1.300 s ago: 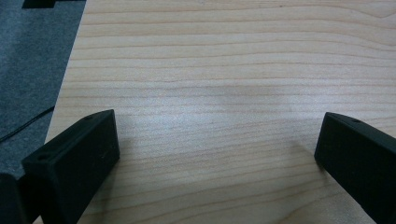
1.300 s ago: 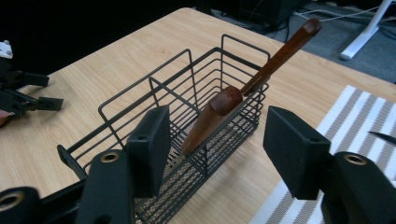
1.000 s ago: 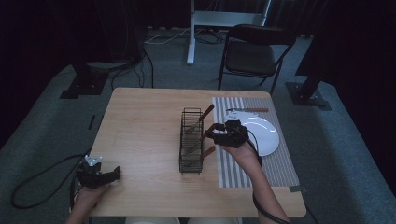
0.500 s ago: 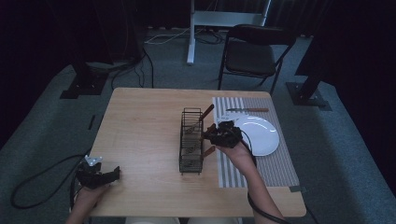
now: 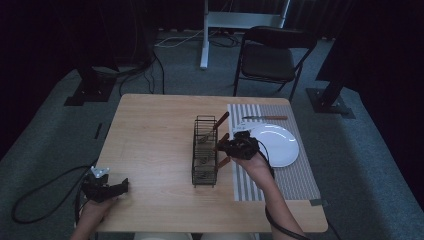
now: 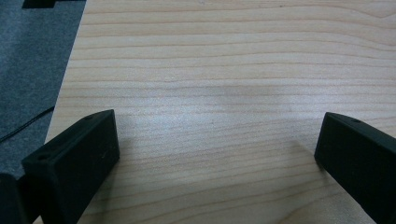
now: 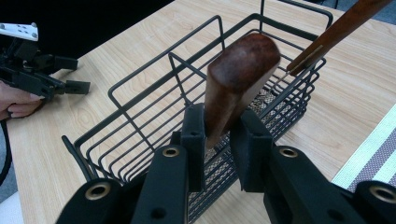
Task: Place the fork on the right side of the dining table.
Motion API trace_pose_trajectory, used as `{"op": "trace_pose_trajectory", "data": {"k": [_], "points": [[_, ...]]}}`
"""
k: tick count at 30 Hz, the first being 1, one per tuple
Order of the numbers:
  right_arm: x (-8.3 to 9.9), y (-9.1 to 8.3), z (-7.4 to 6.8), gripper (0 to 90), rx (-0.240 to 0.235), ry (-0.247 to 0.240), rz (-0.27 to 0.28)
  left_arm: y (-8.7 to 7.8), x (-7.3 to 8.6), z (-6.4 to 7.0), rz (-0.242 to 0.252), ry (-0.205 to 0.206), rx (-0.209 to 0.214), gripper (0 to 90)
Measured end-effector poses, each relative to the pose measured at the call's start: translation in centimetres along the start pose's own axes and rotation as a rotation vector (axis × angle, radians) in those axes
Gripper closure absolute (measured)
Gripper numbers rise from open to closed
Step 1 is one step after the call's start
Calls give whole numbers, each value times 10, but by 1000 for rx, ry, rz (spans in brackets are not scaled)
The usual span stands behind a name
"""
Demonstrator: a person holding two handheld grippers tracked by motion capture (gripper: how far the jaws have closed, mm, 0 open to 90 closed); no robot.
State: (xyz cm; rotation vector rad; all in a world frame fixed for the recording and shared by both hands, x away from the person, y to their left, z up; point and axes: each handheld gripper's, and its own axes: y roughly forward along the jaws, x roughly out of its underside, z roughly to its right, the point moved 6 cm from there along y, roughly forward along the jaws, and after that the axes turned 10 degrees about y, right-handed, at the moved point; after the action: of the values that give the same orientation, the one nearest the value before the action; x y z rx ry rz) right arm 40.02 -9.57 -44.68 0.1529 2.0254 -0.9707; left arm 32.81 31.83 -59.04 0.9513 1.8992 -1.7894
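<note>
I see matte black right gripper [image 7: 219, 140] jaws with brass-ringed screw holes. Left gripper [image 5: 102, 187] carries a grey plate; black cable [image 5: 40, 192] trails off.

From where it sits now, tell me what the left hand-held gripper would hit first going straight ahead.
Likely the black wire basket, judging from the high view. The left hand-held gripper points across bare table toward it; depth is unclear.

The left gripper [image 6: 217, 154] hangs with jaws wide apart over the bare wooden table [image 6: 224, 70], grey carpet [image 6: 32, 60] alongside.
</note>
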Motion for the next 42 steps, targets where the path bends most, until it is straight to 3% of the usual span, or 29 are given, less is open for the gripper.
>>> {"op": "trace_pose_trajectory", "data": {"k": [5, 11, 23, 32, 42], "points": [[-4, -4, -5, 761, 34, -35, -7, 0, 0, 0, 0, 0, 0, 2], [-9, -8, -8, 761, 36, -47, -1, 0, 0, 0, 0, 0, 0, 2], [-25, -38, -17, 762, 33, -61, 76, 0, 0, 0, 0, 0, 0, 2], [-43, -85, -27, 762, 21, -70, 186, 0, 0, 0, 0, 0, 0, 2], [-40, -126, -16, 762, 65, -61, 240, 0, 0, 0, -3, 2, 1, 2]]}}
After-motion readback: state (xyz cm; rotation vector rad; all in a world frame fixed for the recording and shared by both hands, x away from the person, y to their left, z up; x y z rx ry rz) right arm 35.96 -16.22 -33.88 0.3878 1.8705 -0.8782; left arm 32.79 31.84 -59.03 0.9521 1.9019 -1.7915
